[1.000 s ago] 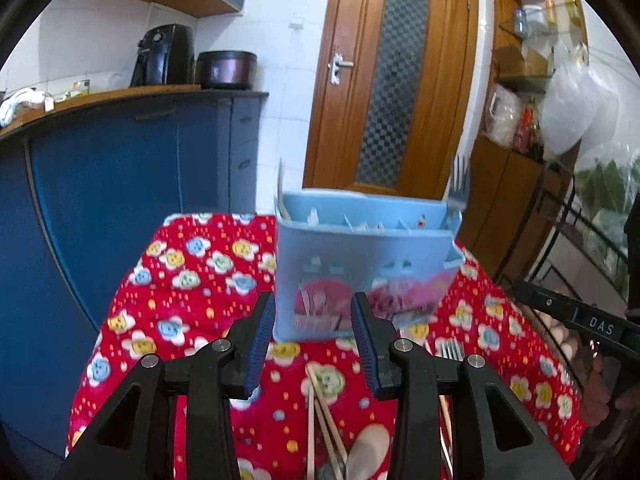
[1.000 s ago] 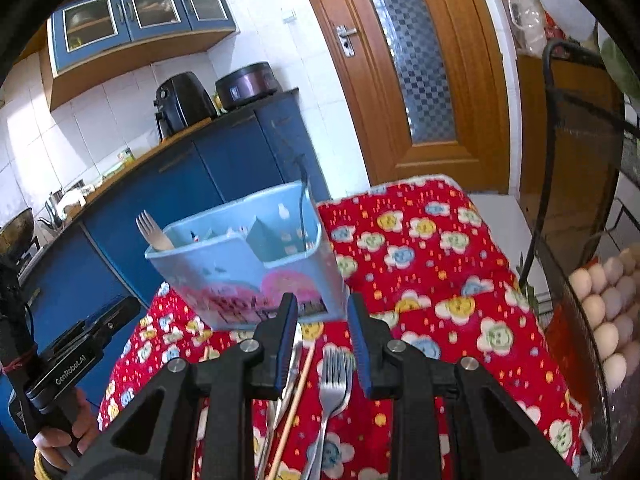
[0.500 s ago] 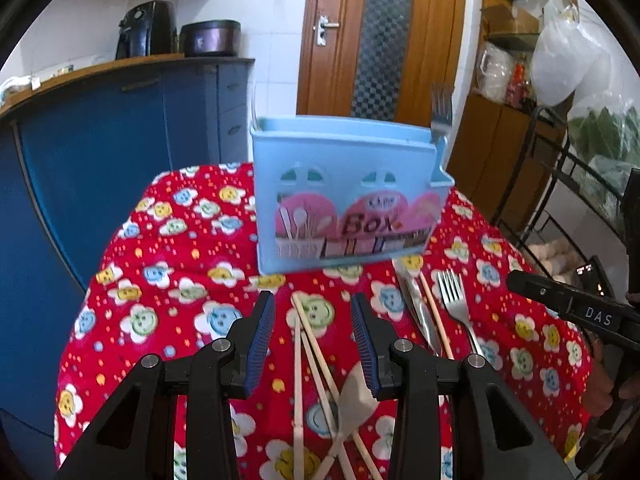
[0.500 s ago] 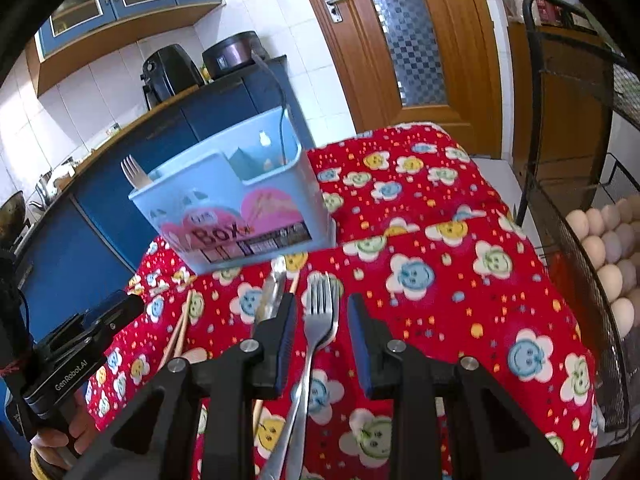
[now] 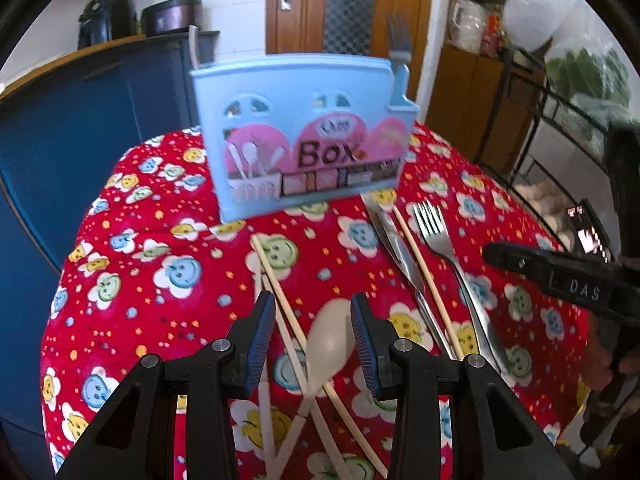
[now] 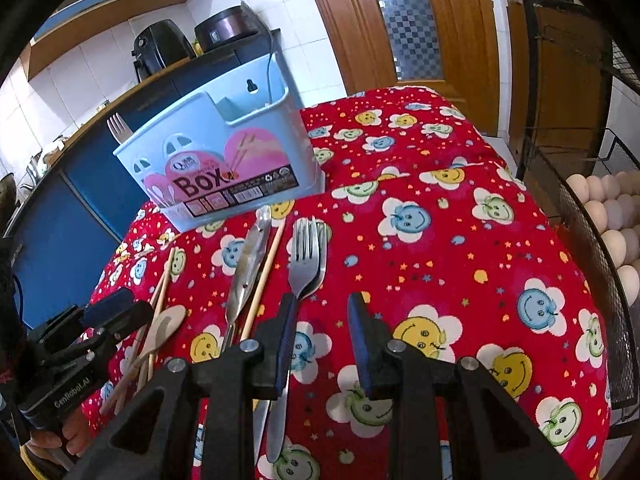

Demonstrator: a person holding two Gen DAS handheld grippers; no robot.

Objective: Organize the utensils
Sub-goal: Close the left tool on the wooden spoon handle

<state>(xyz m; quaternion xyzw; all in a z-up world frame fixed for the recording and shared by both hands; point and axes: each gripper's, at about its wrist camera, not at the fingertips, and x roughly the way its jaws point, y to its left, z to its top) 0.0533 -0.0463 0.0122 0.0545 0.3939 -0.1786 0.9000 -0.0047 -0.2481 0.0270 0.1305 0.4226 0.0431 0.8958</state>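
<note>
A light blue utensil box (image 5: 308, 128) marked "Box" stands at the far side of the red flowered tablecloth (image 5: 140, 264), with a fork (image 5: 400, 44) upright in its right end; the box also shows in the right wrist view (image 6: 224, 164). My left gripper (image 5: 313, 320) is open and empty, low over a pale wooden spoon (image 5: 330, 344) and crossed chopsticks (image 5: 276, 280). My right gripper (image 6: 322, 318) is open and empty, just right of the handles of stacked metal forks (image 6: 306, 256). A knife (image 6: 248, 264) and one chopstick (image 6: 266, 268) lie left of them.
A black wire rack (image 6: 592, 240) with eggs (image 6: 612, 216) stands close on the right of the table. Blue cabinets (image 5: 80, 112) stand to the left and a wooden door (image 5: 320, 4) behind. The other gripper shows at each view's edge (image 5: 560, 280).
Both grippers have pulled back from the box and dropped lower toward the loose utensils. The left one now sits over the wooden spoon, the right one beside the forks. Both stay open.
</note>
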